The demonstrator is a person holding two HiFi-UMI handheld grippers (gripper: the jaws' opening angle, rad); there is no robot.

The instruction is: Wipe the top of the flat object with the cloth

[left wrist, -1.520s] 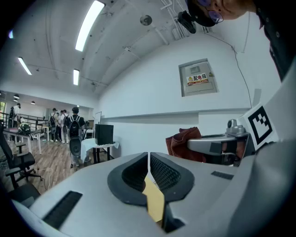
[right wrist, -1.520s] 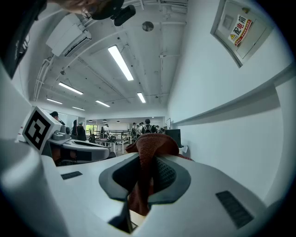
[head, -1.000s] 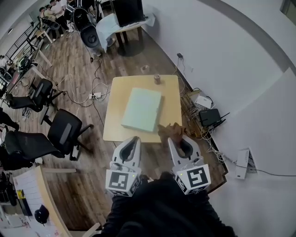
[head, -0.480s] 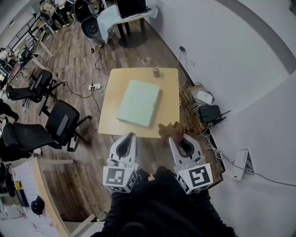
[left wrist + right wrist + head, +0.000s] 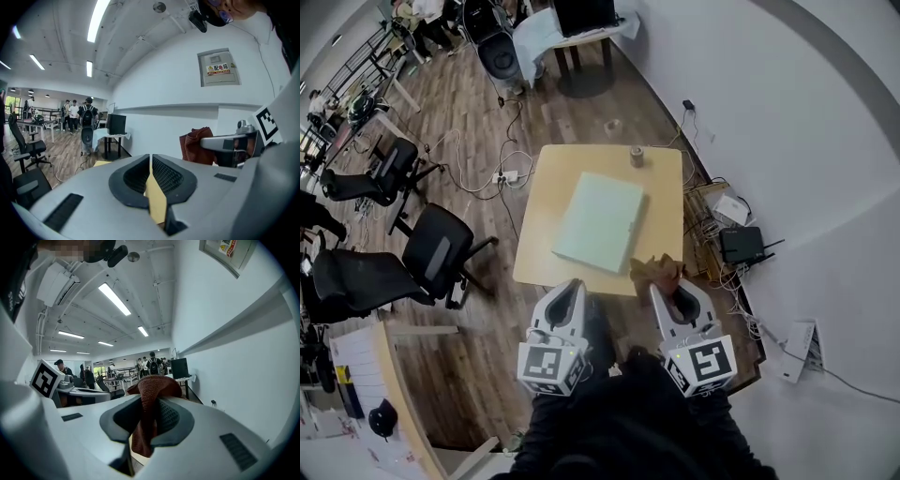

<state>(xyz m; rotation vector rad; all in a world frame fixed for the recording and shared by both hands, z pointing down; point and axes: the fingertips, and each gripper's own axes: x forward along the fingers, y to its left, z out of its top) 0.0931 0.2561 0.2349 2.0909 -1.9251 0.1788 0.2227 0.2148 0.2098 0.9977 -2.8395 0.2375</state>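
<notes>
Your cloth (image 5: 149, 394): nubbly, matt terry fabric. The flat object (image 5: 600, 221): smooth, matt. The table (image 5: 534, 244): smooth pale wood. The floor (image 5: 581, 117): wood planks, slight sheen.

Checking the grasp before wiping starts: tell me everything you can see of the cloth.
The cloth is rust-brown, with a looped, towel-like look. It is bunched and pinched between the jaws of the right claw, a rounded wad bulging past the tips and a fold hanging below. Nothing else touches it; it is held clear of the table.
</notes>
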